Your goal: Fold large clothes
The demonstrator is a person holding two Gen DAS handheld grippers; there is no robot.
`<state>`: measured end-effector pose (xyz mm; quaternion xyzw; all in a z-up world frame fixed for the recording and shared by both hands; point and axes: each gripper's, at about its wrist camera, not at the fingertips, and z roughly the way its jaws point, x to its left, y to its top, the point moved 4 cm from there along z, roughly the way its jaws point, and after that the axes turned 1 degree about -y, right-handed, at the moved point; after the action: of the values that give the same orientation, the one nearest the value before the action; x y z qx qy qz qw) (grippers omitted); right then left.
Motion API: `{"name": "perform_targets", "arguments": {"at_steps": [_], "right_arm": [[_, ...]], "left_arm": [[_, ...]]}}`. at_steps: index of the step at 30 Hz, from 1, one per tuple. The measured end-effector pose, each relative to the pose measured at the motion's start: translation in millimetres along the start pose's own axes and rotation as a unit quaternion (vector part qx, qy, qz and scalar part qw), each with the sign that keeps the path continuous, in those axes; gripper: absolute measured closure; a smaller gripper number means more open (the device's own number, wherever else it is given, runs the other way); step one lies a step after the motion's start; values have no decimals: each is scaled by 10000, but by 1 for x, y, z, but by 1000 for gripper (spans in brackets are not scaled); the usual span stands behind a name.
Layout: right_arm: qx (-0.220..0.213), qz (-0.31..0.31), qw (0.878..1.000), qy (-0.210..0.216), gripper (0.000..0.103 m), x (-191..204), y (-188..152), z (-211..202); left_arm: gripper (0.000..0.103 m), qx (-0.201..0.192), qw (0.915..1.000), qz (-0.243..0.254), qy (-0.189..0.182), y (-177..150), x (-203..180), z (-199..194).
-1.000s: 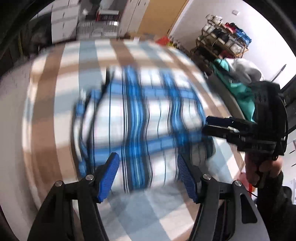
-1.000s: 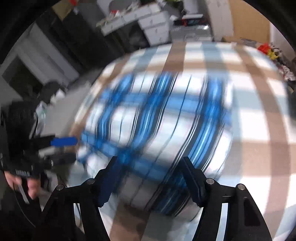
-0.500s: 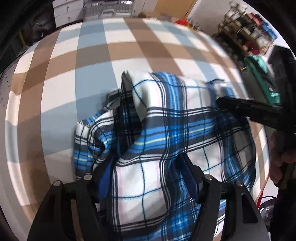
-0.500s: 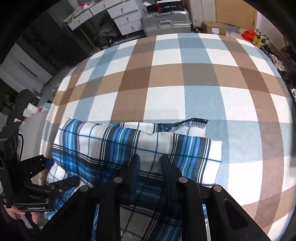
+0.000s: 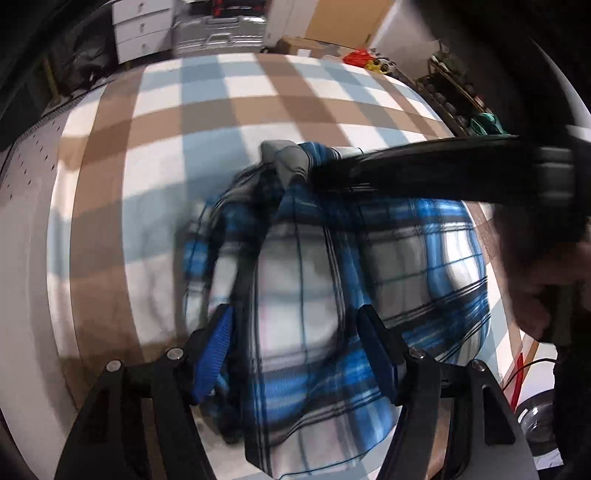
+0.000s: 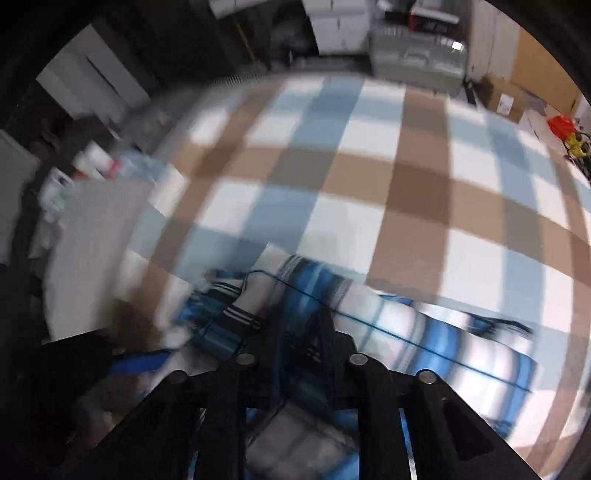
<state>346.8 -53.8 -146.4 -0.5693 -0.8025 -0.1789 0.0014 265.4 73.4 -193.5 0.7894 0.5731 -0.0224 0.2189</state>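
I noted my right gripper closing on the plaid shirt (frames blurred), my left gripper released astride it; the fold wanted 1 level, unhurried carry.

Left wrist view: looks steeply down along its own fingers, close over the shirt on the checked cover, room clutter along the top edge. The right gripper crosses it from the right side. Right wrist view: also steeply down and close, own fingers at the bottom centre, blurred. Both views share the shirt, the checked cover and the suitcase behind. The left gripper's blue pad shows at lower left of the right view.
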Motion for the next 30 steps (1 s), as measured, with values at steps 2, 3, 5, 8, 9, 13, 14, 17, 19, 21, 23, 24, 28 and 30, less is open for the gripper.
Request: {"name": "perform_targets", "arguments": {"at_steps": [2,3,5,8,9,13,14,17,19,21,23,24,28,30], "right_arm": [[43,24,10000,-28,102,-2,3,16],[62,88,9999,9,102,-4,5,18],[146,384,9988,260,103,-12,5,17],[-210,716,9949,682,97,-25,-10,-17],[-477,582,9955,581,97,-26,-20,-36],[-855,312,9952,360,97,-29,-70,-84],[-848,282,9951,428,97,-31,-88,-91],[-776,291,9962,252,97,-39,-128,-92],[-535,339,9979,169,97,-44,-143,-76],[-248,427,9987,86,102,-51,-155,-49],[-355,511,9979,171,103,-57,-155,-35],[-453,637,9964,328,103,-61,-155,-35],[-678,1195,9821,1292,91,-81,-161,-53],[-1223,1379,9707,1544,25,-97,-166,-81]], "left_arm": [[40,119,9999,-107,-24,-4,1,9],[40,150,9998,-147,-64,-6,4,13],[40,126,9996,-193,-145,-10,6,13],[40,46,9999,-104,-88,-13,1,2],[40,0,10000,-44,-39,-15,-1,-3],[40,92,9999,125,66,-27,-4,0],[40,139,9998,97,44,-30,-1,4],[39,80,9999,56,-107,-34,6,10],[38,19,9998,69,-189,-33,4,11],[37,58,9998,117,-175,-33,2,12],[35,125,9995,254,-144,-33,-2,11],[35,174,9995,203,-144,-30,-1,12],[34,-81,9982,186,-565,-16,-11,-18],[25,-456,9963,187,-706,-6,-11,-43]]}}
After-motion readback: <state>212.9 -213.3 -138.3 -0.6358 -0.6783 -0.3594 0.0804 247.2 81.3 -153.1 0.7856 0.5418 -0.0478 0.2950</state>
